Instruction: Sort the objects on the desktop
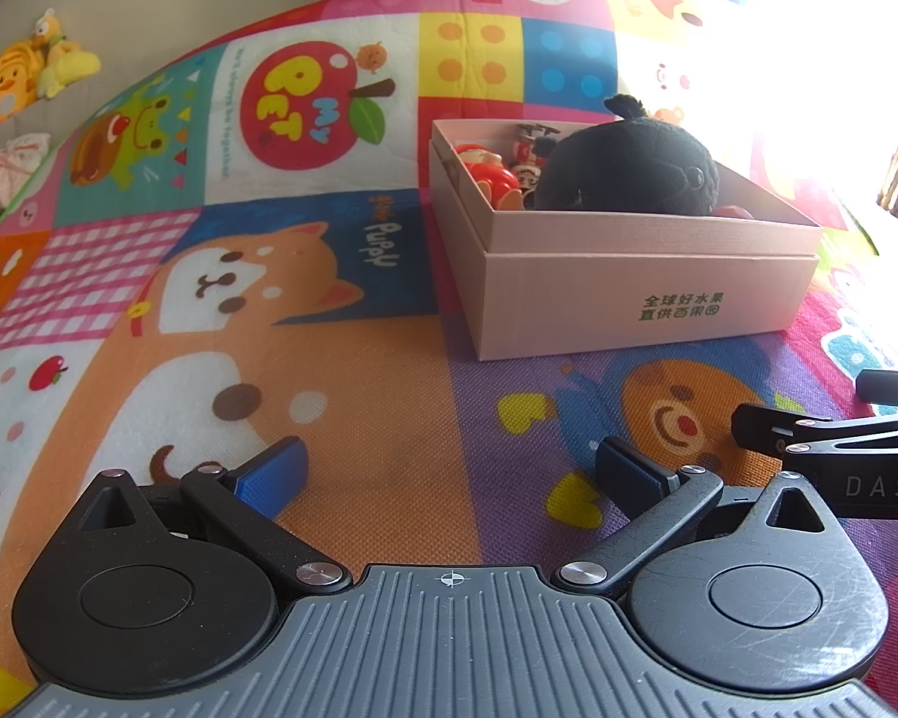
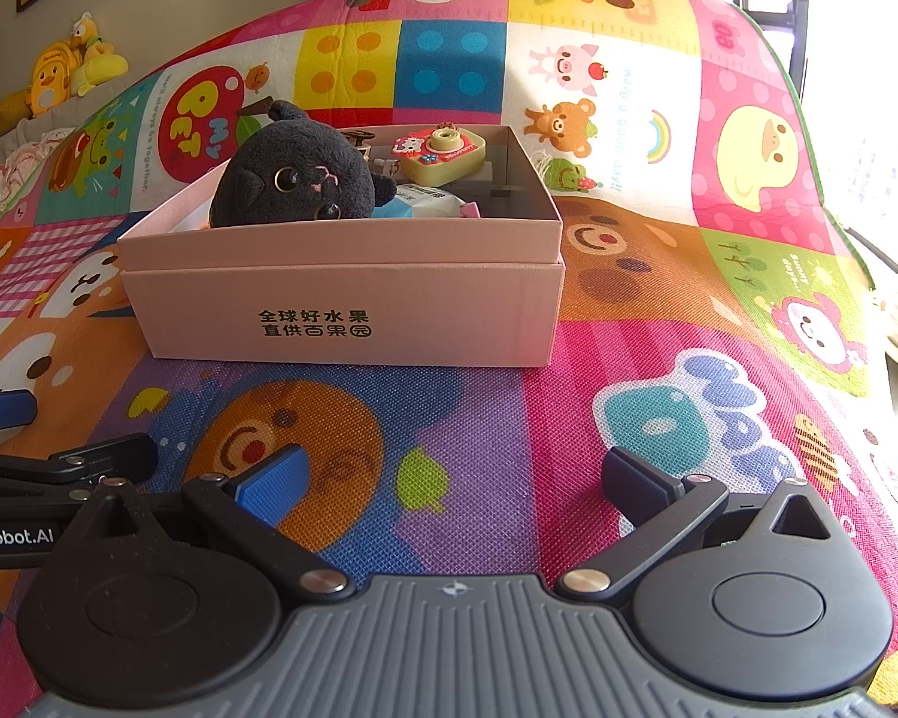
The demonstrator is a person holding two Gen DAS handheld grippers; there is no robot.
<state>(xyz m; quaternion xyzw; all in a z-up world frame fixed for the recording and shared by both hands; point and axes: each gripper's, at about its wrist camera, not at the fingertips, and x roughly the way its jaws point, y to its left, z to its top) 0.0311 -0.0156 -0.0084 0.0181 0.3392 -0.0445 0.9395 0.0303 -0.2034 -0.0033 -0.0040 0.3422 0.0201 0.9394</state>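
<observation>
Pink box (image 2: 341,305) on cartoon play mat (image 2: 658,311): holds black plush cat (image 2: 305,179), toy camera (image 2: 443,152), white packet (image 2: 428,203). Right tool (image 2: 449,478) spread wide, empty.

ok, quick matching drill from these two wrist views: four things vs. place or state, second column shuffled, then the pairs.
Things:
1. black cat plush
2. toy camera
3. pink box
4. left gripper

Place or state:
A. open, nothing between the fingers, over the play mat
B. rests on the mat, lid off, green printed characters on the front wall
C. in the box, at the end that is left in the right wrist view, head above the rim
D. in the box towards the back, yellow-green body with a red and white cat figure on top

Pairs: 1-C, 2-D, 3-B, 4-A
</observation>
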